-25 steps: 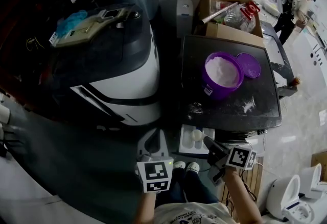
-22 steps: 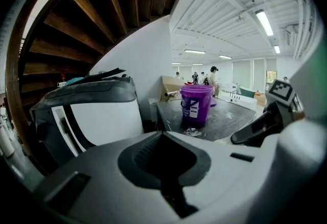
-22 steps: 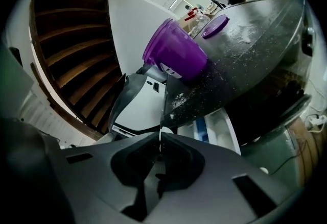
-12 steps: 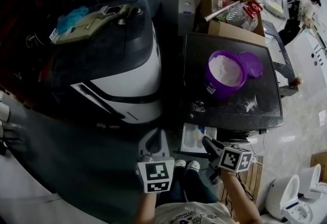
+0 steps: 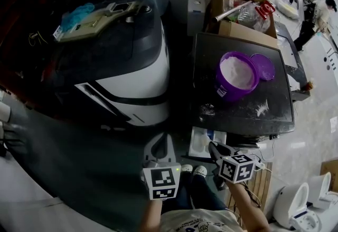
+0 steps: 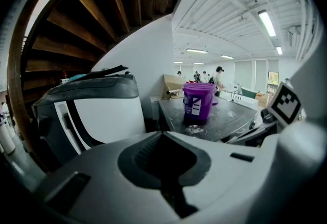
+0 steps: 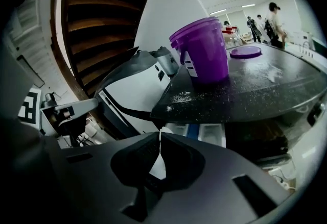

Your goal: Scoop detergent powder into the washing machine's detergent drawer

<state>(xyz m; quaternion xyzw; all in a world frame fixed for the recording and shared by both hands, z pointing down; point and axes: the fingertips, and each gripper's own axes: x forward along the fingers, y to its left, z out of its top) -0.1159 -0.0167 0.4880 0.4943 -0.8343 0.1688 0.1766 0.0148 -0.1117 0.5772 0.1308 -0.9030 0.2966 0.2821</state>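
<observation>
1. Dark and flecked with spilled white grains, the surface [image 5: 232,114] carries the purple tub [image 5: 227,91] of detergent powder [image 5: 236,71]. The tub's lid [image 5: 263,66] lies just beside it.
2. Under the surface's front edge, the detergent drawer [image 5: 207,141] stands pulled out.
3. Your left claw [image 6: 162,132] is closed tip to tip with nothing in it, held low to the left of the drawer.
4. Your right claw [image 7: 160,133] meets at the tips just over the drawer. A white sliver shows in the gap behind them, and you cannot tell what it is.
</observation>
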